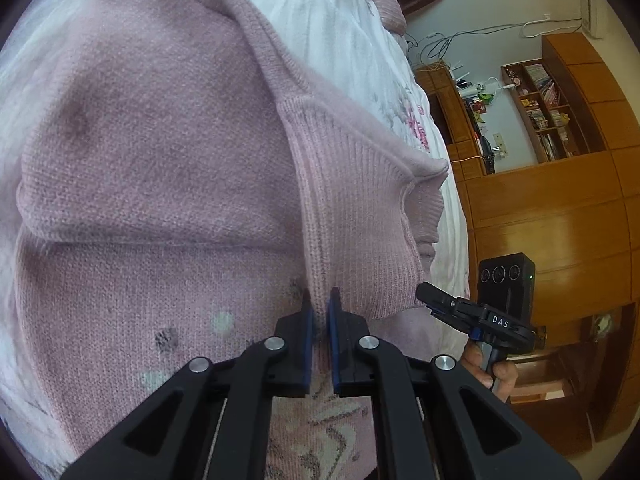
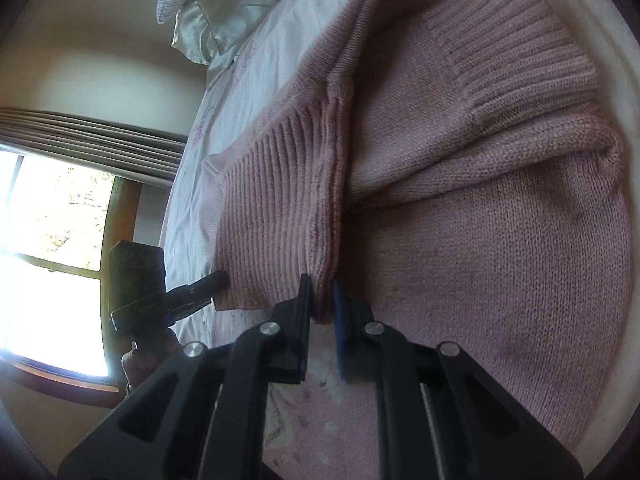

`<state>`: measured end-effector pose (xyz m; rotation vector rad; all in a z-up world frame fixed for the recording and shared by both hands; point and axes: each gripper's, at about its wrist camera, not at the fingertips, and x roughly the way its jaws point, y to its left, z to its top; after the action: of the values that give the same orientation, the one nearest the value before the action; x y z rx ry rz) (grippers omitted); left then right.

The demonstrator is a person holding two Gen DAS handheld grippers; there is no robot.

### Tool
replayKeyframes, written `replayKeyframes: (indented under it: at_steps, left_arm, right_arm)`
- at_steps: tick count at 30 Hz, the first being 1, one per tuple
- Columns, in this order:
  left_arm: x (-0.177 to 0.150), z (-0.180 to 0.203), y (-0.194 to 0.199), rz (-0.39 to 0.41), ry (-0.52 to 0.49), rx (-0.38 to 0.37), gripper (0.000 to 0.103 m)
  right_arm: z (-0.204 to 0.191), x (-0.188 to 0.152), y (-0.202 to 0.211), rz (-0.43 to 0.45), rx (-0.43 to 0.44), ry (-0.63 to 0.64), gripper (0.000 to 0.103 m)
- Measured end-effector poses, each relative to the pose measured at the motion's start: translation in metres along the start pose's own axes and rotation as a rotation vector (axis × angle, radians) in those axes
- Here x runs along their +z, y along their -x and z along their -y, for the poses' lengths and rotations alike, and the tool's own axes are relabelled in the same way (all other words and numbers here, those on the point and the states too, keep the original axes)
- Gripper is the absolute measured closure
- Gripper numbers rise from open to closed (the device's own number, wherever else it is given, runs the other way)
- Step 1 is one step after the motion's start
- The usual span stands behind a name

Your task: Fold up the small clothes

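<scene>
I see a dusty pink knit sweater (image 1: 160, 152) with ribbed cuffs and small grey and white motifs near its hem. The bedsheet (image 1: 340, 32) is white with pink flowers. My grippers are black with blue pads (image 1: 307, 332).

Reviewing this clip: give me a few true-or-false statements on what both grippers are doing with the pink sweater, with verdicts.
1. The left gripper pinches the ribbed hem of the pink sweater. True.
2. The right gripper is wide open and away from the fabric. False: it is closed on the same ribbed hem.
3. The sweater lies on a white bedsheet. True.
4. The sweater is blue. False: it is pink.
5. A wooden shelf unit stands beyond the bed. True.
</scene>
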<state>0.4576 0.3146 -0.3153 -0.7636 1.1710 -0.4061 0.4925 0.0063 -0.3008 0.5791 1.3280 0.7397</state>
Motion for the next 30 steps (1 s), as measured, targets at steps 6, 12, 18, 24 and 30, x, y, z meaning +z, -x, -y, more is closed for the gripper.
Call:
replayKeyframes:
  at_steps: [6, 12, 18, 24, 30]
  left_arm:
    - [0.005, 0.009, 0.025, 0.096, -0.034, 0.000, 0.090]
    - [0.061, 0.022, 0.033, 0.160, -0.037, -0.086, 0.071]
    - [0.138, -0.006, 0.013, 0.182, 0.026, 0.004, 0.066]
    - [0.165, -0.033, -0.013, 0.161, 0.070, 0.038, 0.078]
    - [0.139, -0.002, 0.017, 0.230, -0.049, -0.037, 0.063]
  right_arm:
    - [-0.003, -0.003, 0.021, 0.072, -0.012, 0.044, 0.087]
    - [-0.017, 0.044, 0.040, 0.182, -0.036, 0.041, 0.087]
    - [0.003, 0.121, 0.024, 0.227, -0.050, -0.006, 0.088]
    - [0.033, 0.161, -0.019, 0.163, -0.148, -0.050, 0.103]
    - [0.007, 0.134, 0.006, 0.199, -0.039, -0.002, 0.088]
